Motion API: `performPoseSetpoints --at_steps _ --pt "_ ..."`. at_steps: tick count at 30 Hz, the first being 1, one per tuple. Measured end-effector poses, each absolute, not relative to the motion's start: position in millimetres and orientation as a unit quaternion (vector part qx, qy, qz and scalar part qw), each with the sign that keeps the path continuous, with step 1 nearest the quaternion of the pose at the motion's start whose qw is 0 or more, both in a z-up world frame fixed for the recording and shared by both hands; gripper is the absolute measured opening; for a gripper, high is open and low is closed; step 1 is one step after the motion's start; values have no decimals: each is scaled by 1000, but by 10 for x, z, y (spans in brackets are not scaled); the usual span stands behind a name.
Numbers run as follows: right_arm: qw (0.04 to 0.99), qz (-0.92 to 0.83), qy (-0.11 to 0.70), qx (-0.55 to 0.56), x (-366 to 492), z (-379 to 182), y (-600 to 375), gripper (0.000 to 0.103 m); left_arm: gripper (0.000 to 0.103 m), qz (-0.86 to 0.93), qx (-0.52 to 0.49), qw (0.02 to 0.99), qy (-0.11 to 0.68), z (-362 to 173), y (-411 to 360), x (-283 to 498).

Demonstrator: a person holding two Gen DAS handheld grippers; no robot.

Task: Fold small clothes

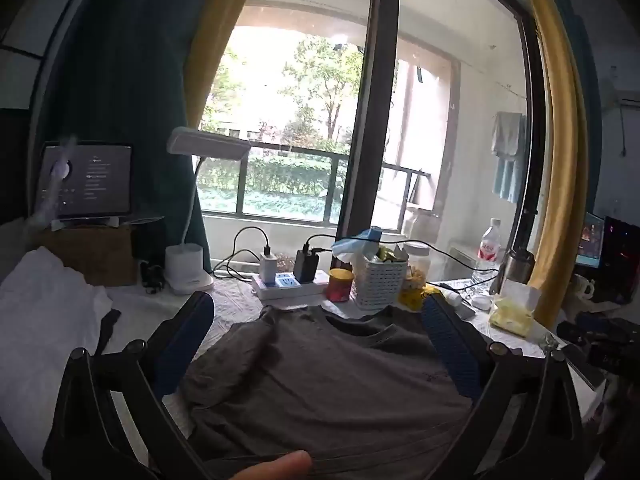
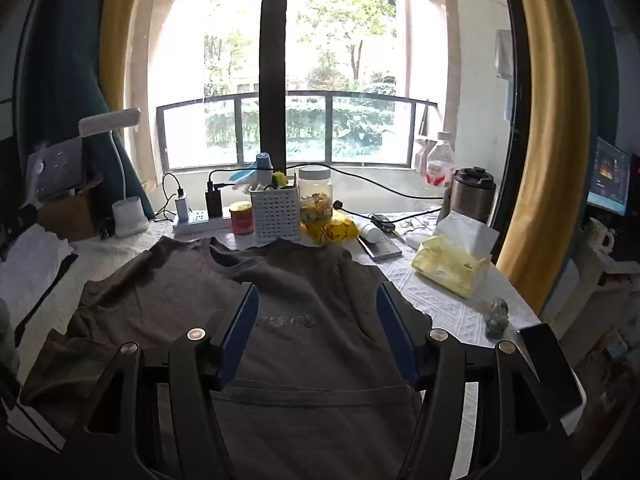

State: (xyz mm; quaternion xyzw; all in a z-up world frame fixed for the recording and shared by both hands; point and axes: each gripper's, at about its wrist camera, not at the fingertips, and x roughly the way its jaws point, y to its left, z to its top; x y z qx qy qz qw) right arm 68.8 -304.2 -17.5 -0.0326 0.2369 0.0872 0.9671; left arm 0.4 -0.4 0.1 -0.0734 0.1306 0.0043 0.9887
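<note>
A dark grey T-shirt (image 1: 320, 376) lies spread on the white table, collar toward the window; it also shows in the right wrist view (image 2: 304, 292). My left gripper (image 1: 318, 308) is open above the shirt's chest, holding nothing. My right gripper (image 2: 316, 298) is open above the shirt's right half, holding nothing. The shirt's lower hem looks turned up in the right wrist view. A fingertip (image 1: 276, 466) shows at the bottom edge of the left wrist view.
White cloth (image 1: 44, 320) lies at the left. Behind the collar stand a power strip (image 2: 200, 222), red tin (image 2: 242, 219), white basket (image 2: 275, 212), jar (image 2: 315, 196), yellow bag (image 2: 332, 232), tissue pack (image 2: 456, 260), steel flask (image 2: 472, 196) and desk lamp (image 2: 128, 216).
</note>
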Motion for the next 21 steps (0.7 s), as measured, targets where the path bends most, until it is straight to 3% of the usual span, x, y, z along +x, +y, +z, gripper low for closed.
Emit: performPoseSetpoints --at_steps 9,21 --pt "966 92 239 -33 789 -248 -2959 65 102 -9 -100 985 141 -77 252 -16" --pt "969 95 228 -27 762 -210 -3024 65 102 -3 -83 987 138 -42 4 -39"
